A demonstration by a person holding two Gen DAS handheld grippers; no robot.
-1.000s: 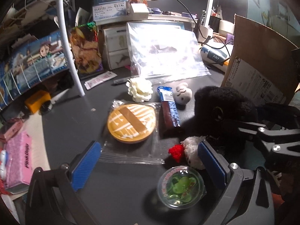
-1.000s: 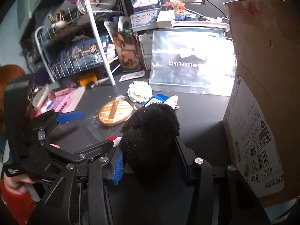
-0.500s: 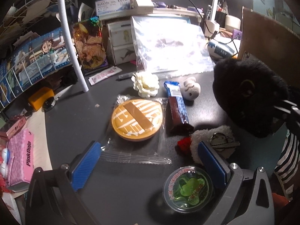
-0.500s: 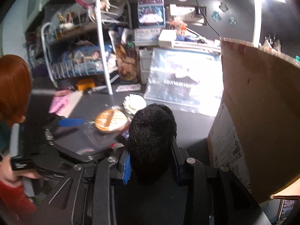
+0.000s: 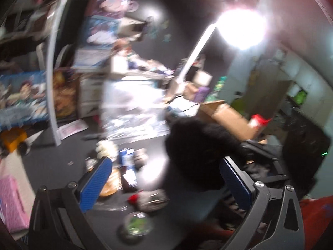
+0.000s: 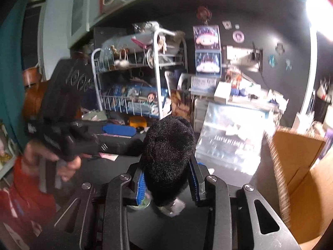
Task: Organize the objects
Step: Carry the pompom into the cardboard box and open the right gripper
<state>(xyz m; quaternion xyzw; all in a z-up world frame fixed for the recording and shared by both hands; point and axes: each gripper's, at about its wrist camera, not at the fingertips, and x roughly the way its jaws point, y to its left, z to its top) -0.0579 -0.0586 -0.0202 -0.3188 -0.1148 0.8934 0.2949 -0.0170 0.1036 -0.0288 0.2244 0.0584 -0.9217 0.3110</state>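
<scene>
My right gripper (image 6: 168, 184) is shut on a black fluffy plush toy (image 6: 169, 156) and holds it high above the dark table. The plush also shows in the blurred left wrist view (image 5: 199, 156), level with the brown cardboard box (image 5: 226, 116). My left gripper (image 5: 164, 183) is open and empty, raised above the table; its blue pads (image 5: 93, 185) stand wide apart. Below it lie a round orange packet (image 5: 110, 183), a blue snack bar (image 5: 127, 162), a white flower (image 5: 106, 148), a white-and-red plush (image 5: 149, 200) and a green round cup (image 5: 137, 225).
The open cardboard box (image 6: 299, 166) stands at the right. A shiny plastic bag (image 6: 231, 137) leans at the back of the table. A white wire rack (image 6: 135, 79) full of items stands at the back left. A bright lamp (image 5: 241, 27) glares above.
My right gripper has lifted the black plush well up from the table, toward the box. My left gripper has risen and tilted upward, still open; its view is now blurred.
</scene>
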